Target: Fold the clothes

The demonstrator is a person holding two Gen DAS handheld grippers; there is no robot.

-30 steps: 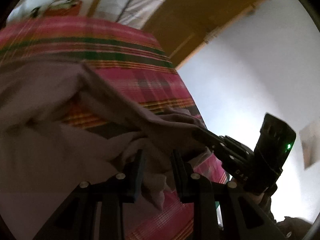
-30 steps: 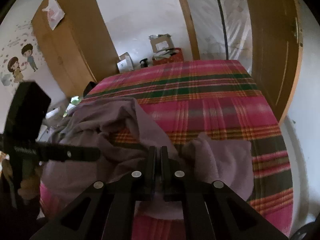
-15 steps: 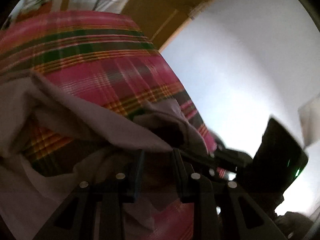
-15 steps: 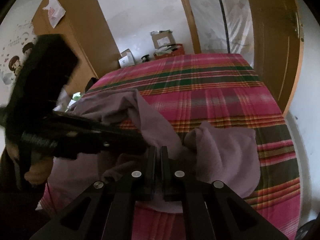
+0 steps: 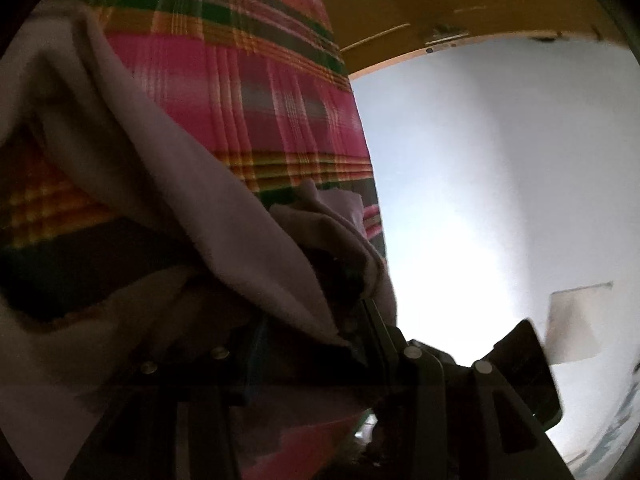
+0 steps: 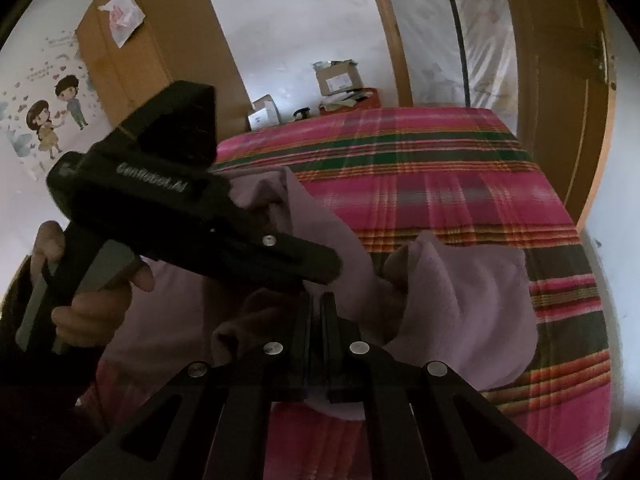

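A lilac fleece garment [image 6: 460,304] lies bunched on the pink plaid bedspread [image 6: 440,184]. My right gripper [image 6: 320,300] is shut on a fold of it near the bed's front edge. A hand [image 6: 80,304] holds my left gripper [image 6: 328,270], which reaches in from the left until its tip lies just above the right fingers. In the left wrist view the left gripper [image 5: 312,332] is closed on a thick bunch of the garment [image 5: 192,184], which drapes over and hides both fingertips. The right gripper's black body [image 5: 520,368] sits close at the lower right.
A wooden wardrobe [image 6: 132,64] stands at the left and a wooden door [image 6: 560,80] at the right. Cardboard boxes [image 6: 340,76] and a red box sit beyond the bed's far end. A white wall [image 5: 500,180] runs along the bed's right side.
The left gripper has swung right with its fold of garment until it meets the right gripper. Its view has tilted toward the wall. The right gripper has barely moved.
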